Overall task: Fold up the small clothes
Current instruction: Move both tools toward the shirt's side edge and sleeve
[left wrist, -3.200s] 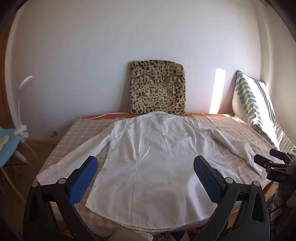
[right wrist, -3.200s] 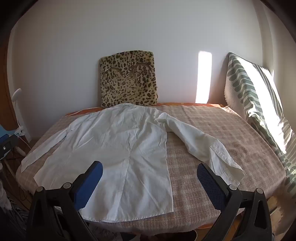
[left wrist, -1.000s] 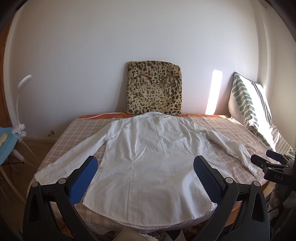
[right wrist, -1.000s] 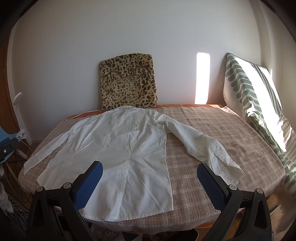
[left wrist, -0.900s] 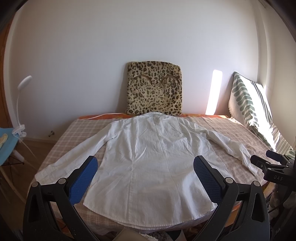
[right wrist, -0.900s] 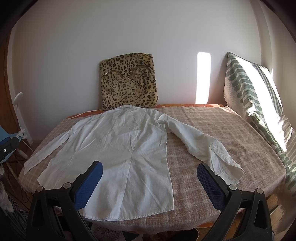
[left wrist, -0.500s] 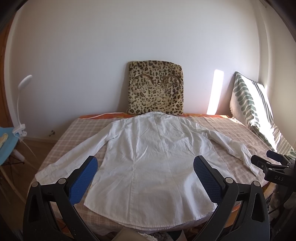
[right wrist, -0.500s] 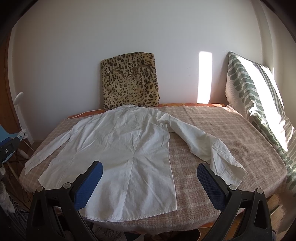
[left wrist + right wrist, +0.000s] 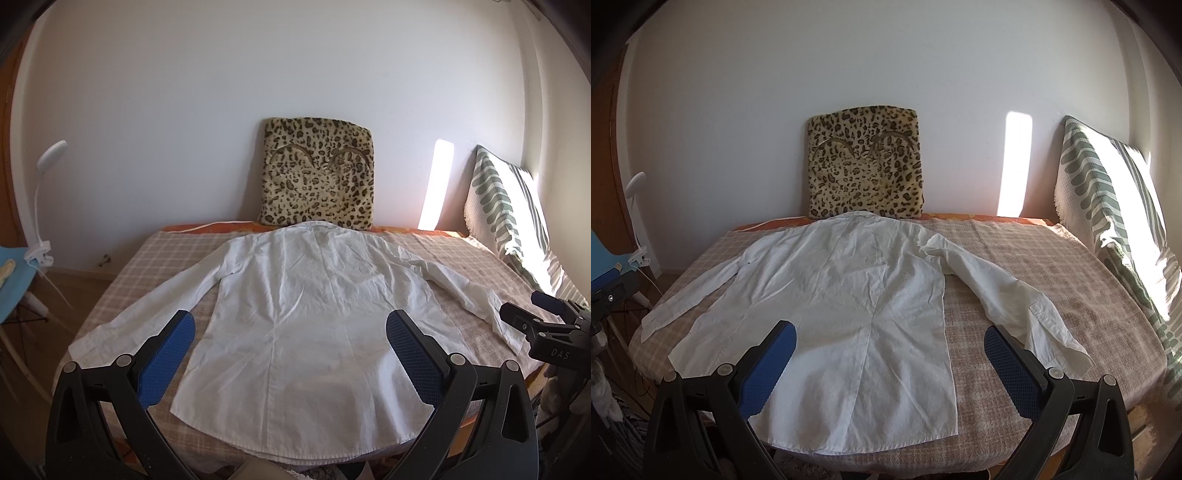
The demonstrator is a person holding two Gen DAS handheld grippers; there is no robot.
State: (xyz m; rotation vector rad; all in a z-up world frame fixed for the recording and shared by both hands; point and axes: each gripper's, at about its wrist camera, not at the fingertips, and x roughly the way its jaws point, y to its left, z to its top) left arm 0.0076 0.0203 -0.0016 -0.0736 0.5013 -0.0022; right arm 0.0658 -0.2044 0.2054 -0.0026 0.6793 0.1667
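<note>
A white long-sleeved shirt [image 9: 295, 314] [image 9: 846, 306] lies flat and face down on the checked bedspread [image 9: 162, 258] [image 9: 1034, 266], collar toward the wall, both sleeves spread out. My left gripper [image 9: 290, 336] hovers open above the hem end, nothing between its blue pads. My right gripper [image 9: 890, 345] is also open and empty, above the shirt's right hem side; the right sleeve cuff [image 9: 1060, 339] lies just past its right finger. The right gripper's black body [image 9: 546, 332] shows at the right edge of the left wrist view.
A leopard-print cushion [image 9: 319, 171] [image 9: 866, 168] leans on the white wall behind the collar. A green-striped pillow [image 9: 506, 214] [image 9: 1115, 218] stands along the bed's right side. A white clip lamp [image 9: 40, 192] and a blue chair [image 9: 14, 284] stand left of the bed.
Both grippers have drifted only slightly; the views shifted a little. The shirt lies as before and both grippers stay open.
</note>
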